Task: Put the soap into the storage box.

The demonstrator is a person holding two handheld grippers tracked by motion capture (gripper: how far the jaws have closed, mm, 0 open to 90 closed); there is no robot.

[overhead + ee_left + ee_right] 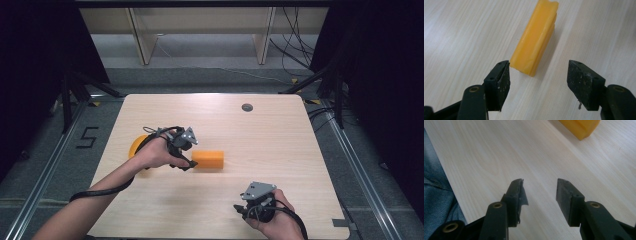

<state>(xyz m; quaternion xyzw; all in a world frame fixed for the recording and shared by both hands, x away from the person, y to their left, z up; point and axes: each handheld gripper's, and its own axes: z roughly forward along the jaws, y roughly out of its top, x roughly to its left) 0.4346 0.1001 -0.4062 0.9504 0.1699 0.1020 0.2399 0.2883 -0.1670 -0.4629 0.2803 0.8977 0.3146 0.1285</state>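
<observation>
Right gripper (539,192) low at table's near edge, jaws parted wide, holding nothing | left gripper (538,78) jaws spread wide, empty, just short of near end of long orange-yellow rectangular block (535,37) | block lies flat near middle of pale wooden table (280,145) | round orange disc (136,146) behind left hand (155,154), partly hidden

Glossy, waxy yellow block (534,42) on smooth pale wood-grain table (461,37).
</observation>
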